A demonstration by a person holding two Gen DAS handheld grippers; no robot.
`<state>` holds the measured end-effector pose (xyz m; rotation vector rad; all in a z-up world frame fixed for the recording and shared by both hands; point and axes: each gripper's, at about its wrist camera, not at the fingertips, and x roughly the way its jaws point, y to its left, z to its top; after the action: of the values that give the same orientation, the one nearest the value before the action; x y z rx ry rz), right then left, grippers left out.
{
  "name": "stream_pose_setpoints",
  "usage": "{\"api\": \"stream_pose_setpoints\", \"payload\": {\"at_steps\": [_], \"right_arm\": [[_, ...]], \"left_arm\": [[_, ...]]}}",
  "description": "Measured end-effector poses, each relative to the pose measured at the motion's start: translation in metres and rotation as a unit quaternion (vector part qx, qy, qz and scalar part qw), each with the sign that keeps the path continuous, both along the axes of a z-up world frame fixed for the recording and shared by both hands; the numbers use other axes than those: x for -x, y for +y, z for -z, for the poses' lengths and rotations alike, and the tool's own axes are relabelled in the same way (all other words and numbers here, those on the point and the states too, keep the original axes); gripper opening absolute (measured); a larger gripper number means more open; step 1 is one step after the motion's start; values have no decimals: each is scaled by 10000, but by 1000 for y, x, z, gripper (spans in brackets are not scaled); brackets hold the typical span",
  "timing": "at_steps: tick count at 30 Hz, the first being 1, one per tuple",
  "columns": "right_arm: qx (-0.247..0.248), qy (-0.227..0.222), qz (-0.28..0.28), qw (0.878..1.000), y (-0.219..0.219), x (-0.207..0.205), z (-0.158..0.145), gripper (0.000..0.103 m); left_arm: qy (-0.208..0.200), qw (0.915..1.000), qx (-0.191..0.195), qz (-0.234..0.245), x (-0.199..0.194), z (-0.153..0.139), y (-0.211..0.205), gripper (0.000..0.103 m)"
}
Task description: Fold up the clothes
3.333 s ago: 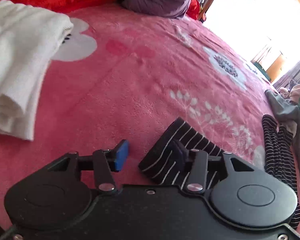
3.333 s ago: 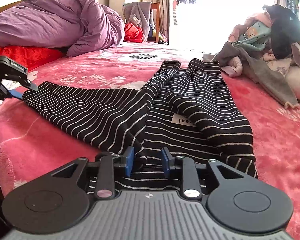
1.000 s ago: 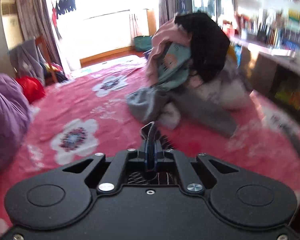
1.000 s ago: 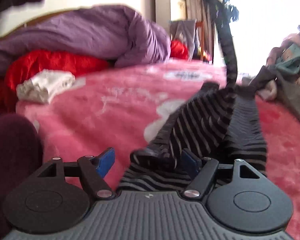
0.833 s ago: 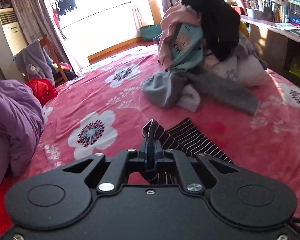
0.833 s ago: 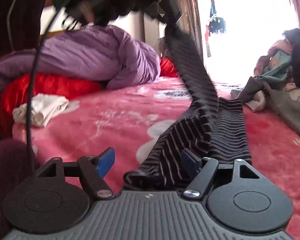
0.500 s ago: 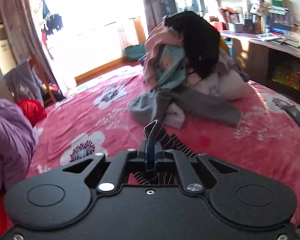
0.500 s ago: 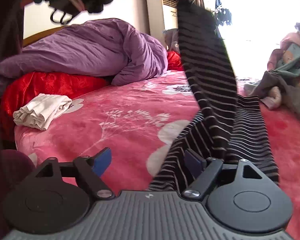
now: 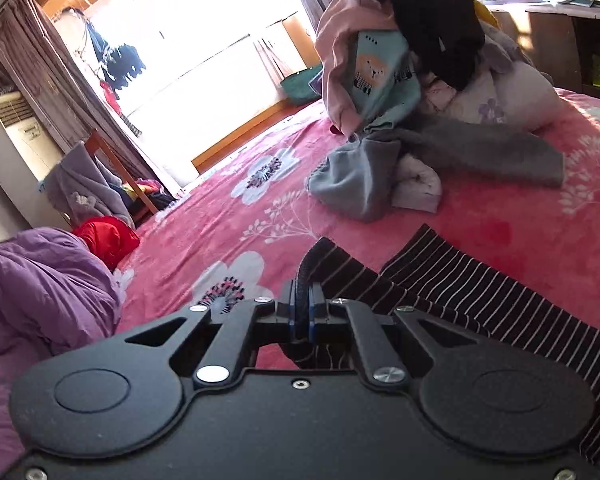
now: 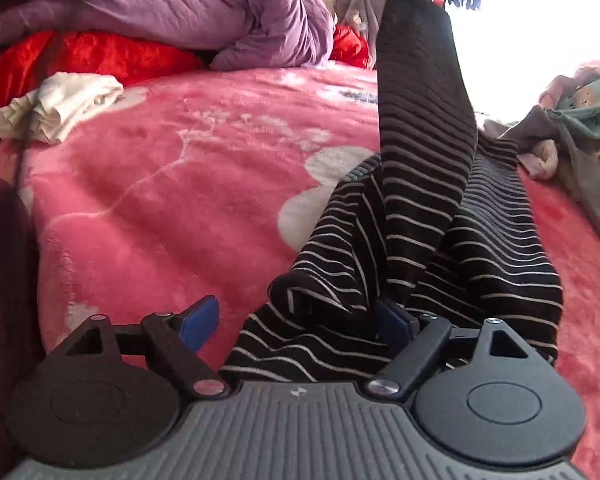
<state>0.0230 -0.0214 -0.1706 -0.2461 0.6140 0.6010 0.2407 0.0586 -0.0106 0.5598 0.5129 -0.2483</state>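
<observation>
A black garment with thin white stripes [image 10: 420,216] lies on the pink flowered blanket [image 10: 172,200]. My left gripper [image 9: 301,312] is shut on one end of it and holds that end lifted; the lifted strip [image 10: 416,60] rises up through the right wrist view. The rest of the striped garment [image 9: 480,288] lies flat to the right in the left wrist view. My right gripper [image 10: 296,320] is open, low over the garment's near end, and its folds lie between the blue pads [image 10: 200,322].
A pile of unfolded clothes [image 9: 412,80] sits on the far side of the bed, also at the right wrist view's edge [image 10: 580,120]. A folded white cloth [image 10: 60,104] lies at the left. A purple duvet [image 10: 204,4] and red pillow [image 10: 80,60] lie behind.
My left gripper has carried the held end over the garment and lower toward the bed. My right gripper stays open at the near end, and the lifted strip now hangs over the flat part.
</observation>
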Motion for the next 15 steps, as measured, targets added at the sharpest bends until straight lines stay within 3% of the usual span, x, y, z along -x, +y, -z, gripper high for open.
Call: {"api": "stream_pose_setpoints", "payload": {"at_steps": [6, 10, 15], "right_arm": [[-561, -411, 334, 9970, -25, 6, -21, 83], [-739, -499, 535, 9946, -34, -3, -29, 83], [-720, -387, 387, 9959, -25, -20, -20, 83]], "left_arm": [[9, 9991, 244, 346, -2, 33, -7, 3], [-296, 9968, 515, 537, 0, 30, -10, 3], [-709, 9866, 986, 1090, -12, 24, -4, 3]]}}
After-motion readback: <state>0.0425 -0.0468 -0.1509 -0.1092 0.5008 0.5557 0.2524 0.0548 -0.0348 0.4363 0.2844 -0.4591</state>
